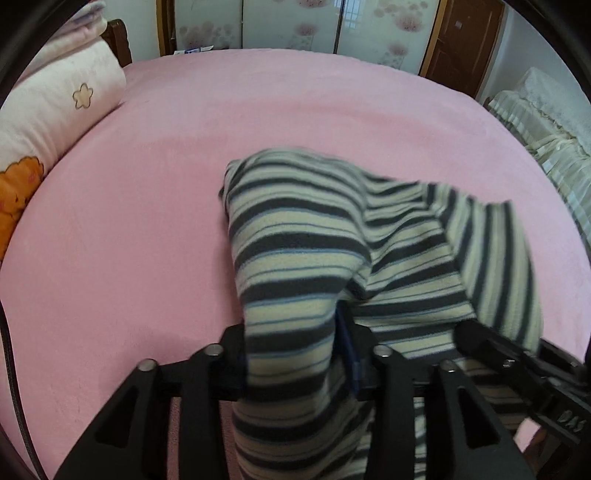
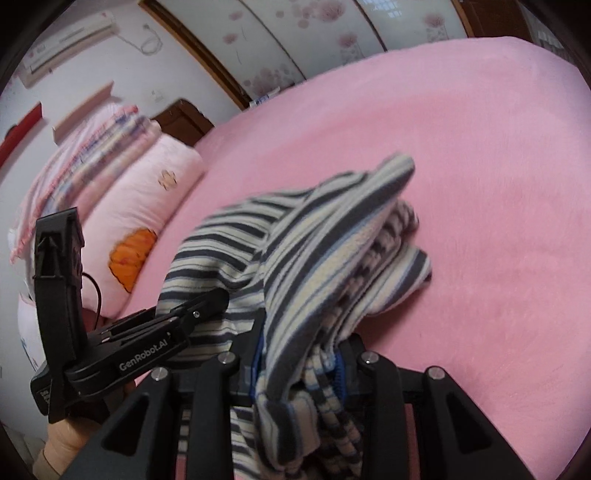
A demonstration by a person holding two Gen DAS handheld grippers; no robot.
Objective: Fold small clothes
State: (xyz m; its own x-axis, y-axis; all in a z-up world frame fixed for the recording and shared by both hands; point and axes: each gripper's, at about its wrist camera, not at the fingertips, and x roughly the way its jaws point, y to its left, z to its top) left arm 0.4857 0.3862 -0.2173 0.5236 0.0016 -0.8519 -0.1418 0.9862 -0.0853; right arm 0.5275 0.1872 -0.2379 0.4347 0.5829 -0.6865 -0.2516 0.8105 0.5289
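A: What is seen on the left of the room?

B: A stack of pink bedding point(image 1: 55, 107) is piled at the head of the bed, with a flower and an orange cartoon patch printed on it. In the right wrist view a striped blanket is laid on top of that stack, a dark wooden headboard point(image 2: 183, 123) is seen behind it, and an air conditioner point(image 2: 68, 35) is mounted high on the white wall.

A: And the surface itself?

B: A pink fleece sheet point(image 1: 147, 221) is spread smooth over the whole bed. Beyond its far edge, sliding panels printed with pink flowers point(image 1: 295, 26) are seen.

A: Where is the garment?

B: The striped garment point(image 1: 317, 229) is bunched near the middle of the bed, its far end lying on the sheet and its near end raised to the grippers.

A: How are the tools set?

B: A fold of the cloth is passed between the fingers of the left gripper point(image 1: 295, 350); whether it is pinched cannot be told. A thick bundle of the cloth is clamped in the right gripper point(image 2: 299, 354).

A: And on the right?

B: A brown door point(image 1: 465, 40) and pale covered furniture point(image 1: 543, 122) are seen.
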